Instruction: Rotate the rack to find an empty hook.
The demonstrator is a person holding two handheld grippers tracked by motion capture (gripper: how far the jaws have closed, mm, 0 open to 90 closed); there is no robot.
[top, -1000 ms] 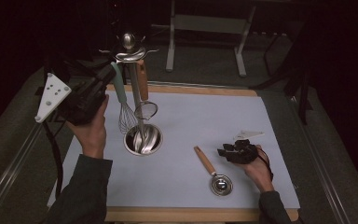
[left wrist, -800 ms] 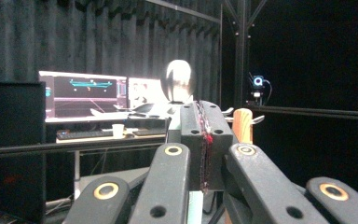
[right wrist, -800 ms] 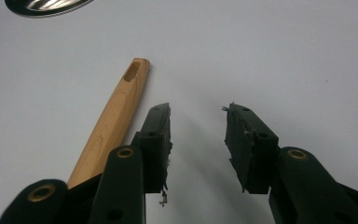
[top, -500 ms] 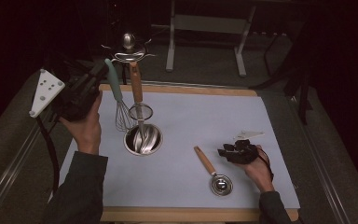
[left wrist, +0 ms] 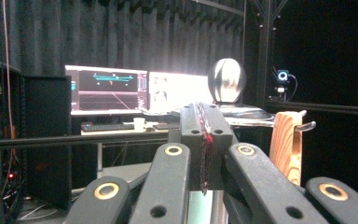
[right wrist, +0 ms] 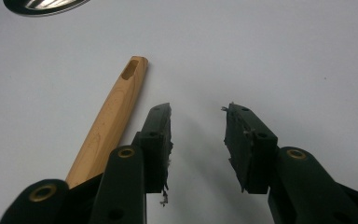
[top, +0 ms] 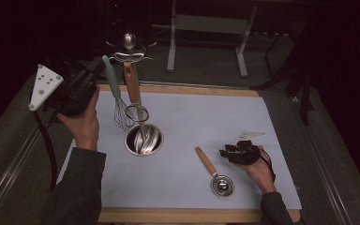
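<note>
A whisk [top: 120, 112] with a pale green handle hangs tilted from my left gripper [top: 98, 65], which is shut on the top of its handle, up at the left of the utensil stand [top: 129, 44]. In the left gripper view the jaws [left wrist: 204, 112] are pressed together, with the stand's steel ball [left wrist: 227, 80] behind them. A wooden-handled utensil [top: 132, 86] hangs on the stand over its round steel base [top: 144, 139]. My right gripper [top: 240, 152] rests open on the mat, just right of a wooden-handled measuring spoon [top: 214, 173]. The spoon's handle [right wrist: 112, 116] lies beside the open right jaws [right wrist: 198, 116].
A pale blue mat [top: 215, 117] covers the wooden table [top: 192, 215]. A small white scrap [top: 252, 135] lies behind the right gripper. Dark metal frame legs [top: 171, 42] stand beyond the table. Monitors [left wrist: 107, 88] glow in the left gripper view.
My left gripper has drawn the whisk up and to the left, away from the stand. The right gripper has stayed put.
</note>
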